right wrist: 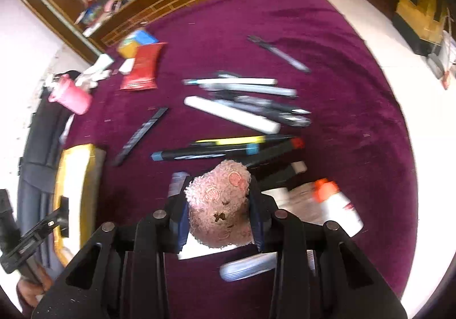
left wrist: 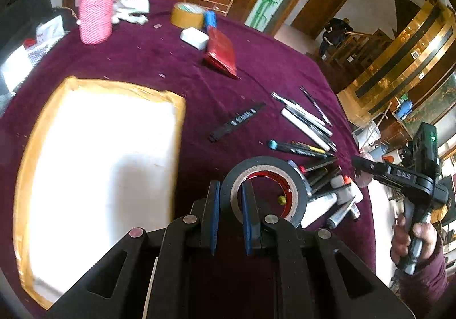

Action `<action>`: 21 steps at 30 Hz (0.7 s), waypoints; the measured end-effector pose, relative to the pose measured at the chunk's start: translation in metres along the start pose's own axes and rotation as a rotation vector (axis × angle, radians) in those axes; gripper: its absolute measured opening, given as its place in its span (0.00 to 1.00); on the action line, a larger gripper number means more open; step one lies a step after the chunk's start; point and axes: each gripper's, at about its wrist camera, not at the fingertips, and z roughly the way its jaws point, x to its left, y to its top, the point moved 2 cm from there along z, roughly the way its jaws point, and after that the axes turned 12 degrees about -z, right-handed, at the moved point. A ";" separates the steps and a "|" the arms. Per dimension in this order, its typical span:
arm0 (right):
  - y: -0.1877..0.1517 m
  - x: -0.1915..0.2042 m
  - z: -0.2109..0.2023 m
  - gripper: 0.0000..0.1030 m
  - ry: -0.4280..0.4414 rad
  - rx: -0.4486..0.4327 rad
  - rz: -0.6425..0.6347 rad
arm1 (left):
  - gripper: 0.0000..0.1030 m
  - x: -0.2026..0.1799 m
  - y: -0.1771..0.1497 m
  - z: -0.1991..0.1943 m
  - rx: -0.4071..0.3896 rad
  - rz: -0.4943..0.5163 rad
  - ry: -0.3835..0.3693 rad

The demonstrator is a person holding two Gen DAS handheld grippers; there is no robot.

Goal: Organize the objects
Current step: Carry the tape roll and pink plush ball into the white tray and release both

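Gripping black tape roll [left wrist: 263, 188] wall in our left gripper [left wrist: 230, 210]; right gripper [right wrist: 219, 205] pinches pink plush toy [right wrist: 221, 205] above surface [right wrist: 342, 91].

Left gripper [left wrist: 230, 213] clamps wall of black tape roll [left wrist: 263, 176]; white tray [left wrist: 99, 170] left of claw, pens [left wrist: 305, 125] and tubes [left wrist: 336, 205] ahead-right, right gripper [left wrist: 367, 168] far right in hand [left wrist: 413, 239].
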 end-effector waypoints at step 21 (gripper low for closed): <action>0.041 0.245 0.150 0.32 0.197 0.129 -0.091 | 0.11 0.145 0.077 0.047 0.044 -0.122 0.071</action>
